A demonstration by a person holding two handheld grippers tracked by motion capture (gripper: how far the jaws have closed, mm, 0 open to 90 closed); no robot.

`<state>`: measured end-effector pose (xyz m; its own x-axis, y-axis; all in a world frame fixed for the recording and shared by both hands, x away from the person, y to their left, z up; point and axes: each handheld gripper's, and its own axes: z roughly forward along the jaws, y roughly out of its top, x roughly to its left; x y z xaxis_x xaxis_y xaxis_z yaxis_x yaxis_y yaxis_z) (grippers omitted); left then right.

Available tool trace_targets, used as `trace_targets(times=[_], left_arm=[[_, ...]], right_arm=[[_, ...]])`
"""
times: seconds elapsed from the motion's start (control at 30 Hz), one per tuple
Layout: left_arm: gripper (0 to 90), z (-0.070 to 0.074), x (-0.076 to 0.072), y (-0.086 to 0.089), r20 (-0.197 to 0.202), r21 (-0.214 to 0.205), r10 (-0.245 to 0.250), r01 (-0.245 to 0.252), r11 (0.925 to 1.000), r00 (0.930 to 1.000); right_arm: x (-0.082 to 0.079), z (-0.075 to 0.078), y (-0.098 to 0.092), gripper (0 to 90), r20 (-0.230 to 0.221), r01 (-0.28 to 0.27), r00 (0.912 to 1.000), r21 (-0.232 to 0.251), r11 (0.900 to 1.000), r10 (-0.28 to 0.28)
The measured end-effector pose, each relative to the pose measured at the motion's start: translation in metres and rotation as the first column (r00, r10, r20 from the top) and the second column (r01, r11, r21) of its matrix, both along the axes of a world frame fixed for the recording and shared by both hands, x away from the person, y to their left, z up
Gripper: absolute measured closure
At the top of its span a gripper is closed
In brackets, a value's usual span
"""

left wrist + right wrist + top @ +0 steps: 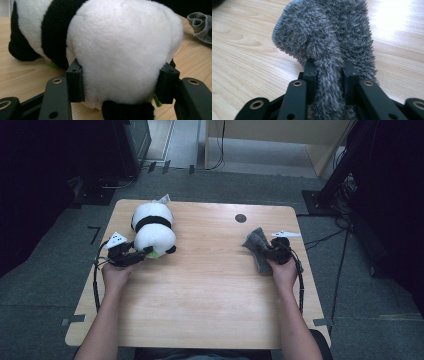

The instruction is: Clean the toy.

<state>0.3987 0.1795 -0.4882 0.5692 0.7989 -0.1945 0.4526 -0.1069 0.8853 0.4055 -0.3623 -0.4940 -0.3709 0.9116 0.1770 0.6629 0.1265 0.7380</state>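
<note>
Jaws of left gripper (120,87) clamped on either side of the plush panda (120,50), pads pressed into the white fur of its rounded end, spread fairly wide by the bulk between them; seen from above as left gripper (142,254) at the near end of panda (152,229), toy lying along the far left part of the wooden table (210,290), black band across its middle, small green bit showing right by the jaw tips

Jaws of right gripper (329,75) drawn close together on a fold of the grey fluffy cloth (329,32), pile squeezed between both pads, rest of cloth rising ahead and drooping over to the left; from above, right gripper (267,252) at the right side of table, grey cloth (256,247) bunched against it and resting on the wood

Panda and cloth well apart, bare tabletop between; hands behind each gripper, forearms entering from the near edge
</note>
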Motion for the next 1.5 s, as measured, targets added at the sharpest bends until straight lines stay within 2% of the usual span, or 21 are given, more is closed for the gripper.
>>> trace_targets(times=[0.1, 0.13, 0.2, 0.27, 0.3, 0.4, 0.5, 0.57, 0.63, 0.77, 0.83, 0.9, 0.97, 1.13, 1.27, 1.5], left_arm=[[34.7, 0.0, 0.0, 0.001, -0.01, -0.012, -0.002, 0.001, 0.9999, 1.0], [31.1, 0.0, 0.0, 0.001, -0.016, -0.014, -0.006, 0.006, 0.9999, 0.9999], [25.9, -0.001, 0.001, 0.002, -0.034, -0.005, -0.019, 0.018, 0.9998, 0.9992], [21.9, -0.001, 0.001, 0.003, -0.046, -0.001, -0.027, 0.027, 0.9996, 0.9986], [20.1, -0.001, 0.001, 0.004, -0.052, 0.002, -0.029, 0.029, 0.9996, 0.9982], [17.9, 0.001, -0.001, 0.004, -0.068, 0.022, -0.021, 0.022, 0.9995, 0.9974], [17.0, 0.004, -0.003, 0.004, -0.075, 0.04, -0.009, 0.012, 0.9992, 0.9971], [16.9, 0.005, -0.003, 0.003, -0.083, 0.041, -0.002, 0.006, 0.9992, 0.9966], [16.5, 0.006, -0.003, 0.0, -0.081, 0.061, 0.009, -0.004, 0.9981, 0.9967], [15.2, 0.007, -0.006, -0.003, -0.084, 0.098, -0.014, 0.023, 0.995, 0.9963], [10.0, 0.008, -0.006, -0.003, -0.092, 0.091, 0.0, 0.009, 0.9958, 0.9958], [0.0, 0.008, -0.005, -0.002, -0.118, 0.051, 0.003, 0.003, 0.9987, 0.993], [0.0, 0.01, -0.005, 0.0, -0.139, 0.036, -0.001, 0.006, 0.9993, 0.9904], [0.0, 0.021, -0.013, 0.0, -0.112, 0.04, -0.012, 0.016, 0.999, 0.9936], [0.0, 0.031, -0.019, -0.008, -0.107, 0.097, -0.025, 0.036, 0.9947, 0.9939], [0.0, 0.05, -0.029, -0.021, -0.054, 0.086, -0.054, 0.058, 0.9946, 0.9971]], right_arm=[[0.002, -0.003, -0.001, 61.7, -0.008, 0.01, 0.9999, -0.008, 0.9999, -0.01], [0.002, -0.004, -0.001, 59.0, -0.011, 0.009, 0.9999, -0.005, 1.0, -0.009], [0.003, -0.005, -0.001, 54.1, -0.018, 0.006, 0.9998, -0.006, 1.0, -0.006], [0.004, -0.006, 0.001, 52.7, -0.046, -0.013, 0.9989, -0.001, 0.9999, 0.013], [0.004, -0.006, 0.003, 50.7, -0.051, -0.015, 0.9986, -0.018, 0.9997, 0.014], [0.004, -0.003, 0.005, 43.1, -0.042, -0.019, 0.999, -0.033, 0.9993, 0.018], [0.003, 0.0, 0.002, 36.8, -0.033, -0.01, 0.9994, -0.003, 0.9999, 0.01], [0.002, 0.002, 0.001, 35.2, -0.035, 0.003, 0.9994, 0.009, 1.0, -0.002], [0.001, 0.004, 0.0, 34.2, -0.039, 0.007, 0.9992, 0.004, 1.0, -0.007], [-0.003, 0.011, 0.002, 34.2, -0.021, 0.001, 0.9998, 0.002, 1.0, -0.001], [-0.005, 0.014, 0.004, 34.1, -0.015, -0.008, 0.9999, -0.001, 1.0, 0.008], [-0.007, 0.017, 0.005, 34.1, -0.026, 0.003, 0.9996, -0.003, 1.0, -0.003], [-0.011, 0.02, 0.004, 34.1, -0.018, 0.003, 0.9998, 0.008, 1.0, -0.003], [-0.015, 0.024, 0.008, 34.2, -0.005, -0.004, 1.0, 0.013, 0.9999, 0.004], [-0.018, 0.028, 0.016, 34.2, 0.015, -0.028, 0.9995, 0.016, 0.9995, 0.028], [-0.022, 0.03, 0.03, 34.8, 0.029, -0.078, 0.9966, 0.022, 0.9967, 0.077]])
